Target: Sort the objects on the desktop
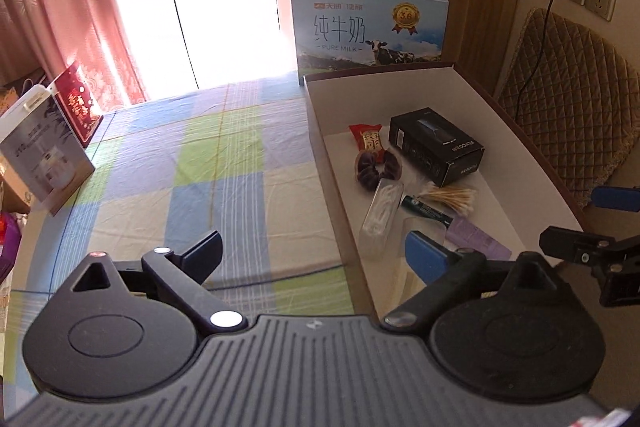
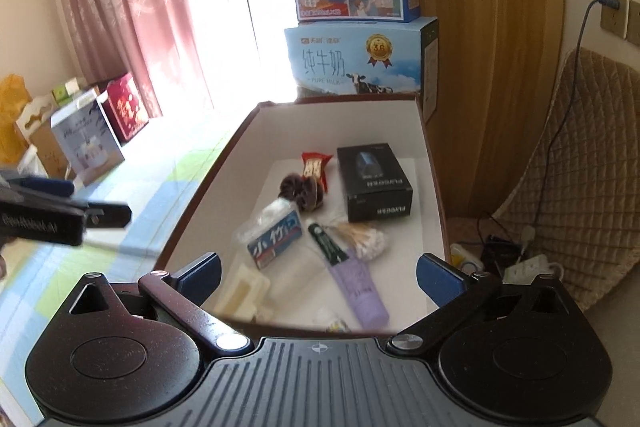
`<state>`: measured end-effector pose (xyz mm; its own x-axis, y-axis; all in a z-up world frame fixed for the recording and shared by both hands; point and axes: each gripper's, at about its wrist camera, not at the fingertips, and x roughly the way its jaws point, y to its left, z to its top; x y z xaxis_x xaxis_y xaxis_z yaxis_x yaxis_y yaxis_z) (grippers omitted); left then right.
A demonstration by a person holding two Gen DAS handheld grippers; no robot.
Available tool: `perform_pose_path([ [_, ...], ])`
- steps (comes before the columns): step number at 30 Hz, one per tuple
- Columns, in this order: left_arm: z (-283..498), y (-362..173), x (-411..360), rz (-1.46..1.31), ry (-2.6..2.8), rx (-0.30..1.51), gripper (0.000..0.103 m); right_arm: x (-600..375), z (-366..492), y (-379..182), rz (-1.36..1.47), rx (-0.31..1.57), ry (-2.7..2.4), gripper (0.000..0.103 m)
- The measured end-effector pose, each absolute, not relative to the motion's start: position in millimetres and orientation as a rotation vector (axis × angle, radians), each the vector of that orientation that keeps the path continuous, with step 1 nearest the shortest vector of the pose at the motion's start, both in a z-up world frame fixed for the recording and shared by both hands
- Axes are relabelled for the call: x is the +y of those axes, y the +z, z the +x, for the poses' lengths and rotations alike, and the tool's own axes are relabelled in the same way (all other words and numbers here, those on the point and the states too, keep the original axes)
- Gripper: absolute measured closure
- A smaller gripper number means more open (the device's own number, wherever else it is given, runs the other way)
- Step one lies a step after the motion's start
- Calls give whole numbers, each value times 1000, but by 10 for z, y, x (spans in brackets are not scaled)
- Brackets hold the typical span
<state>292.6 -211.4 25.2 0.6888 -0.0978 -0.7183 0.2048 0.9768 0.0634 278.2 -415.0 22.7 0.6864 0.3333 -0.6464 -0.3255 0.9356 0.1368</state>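
Just ahead of the open right hand-held gripper (image 2: 318, 277): purple tube (image 2: 362, 293).

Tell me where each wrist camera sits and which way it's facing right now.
Left wrist: on the left claw, open over the checked tablecloth, facing the window; the cardboard tray lies to its right, with the right claw at the edge.
Right wrist: on the right claw, open at the tray's near end, looking along it; the left claw enters at left.
Shared: tray, black box, milk cartons.
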Motion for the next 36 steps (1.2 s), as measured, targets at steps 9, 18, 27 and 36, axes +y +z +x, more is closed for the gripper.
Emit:
perform_pose_path([
  [9, 2533, 358, -1957, 102, -165, 776, 1, -4104, 2330, 216, 0, 745, 327, 2],
  [18, 2131, 371, -1741, 106, -144, 777, 1, -3946, 2002, 223, 29, 764, 280, 2],
  [27, 1768, 450, -1509, 112, -154, 773, 1, -3802, 1697, 296, 66, 771, 263, 2],
  [36, 1479, 480, -1321, 109, -154, 801, 1, -3614, 1351, 310, 40, 781, 250, 2],
])
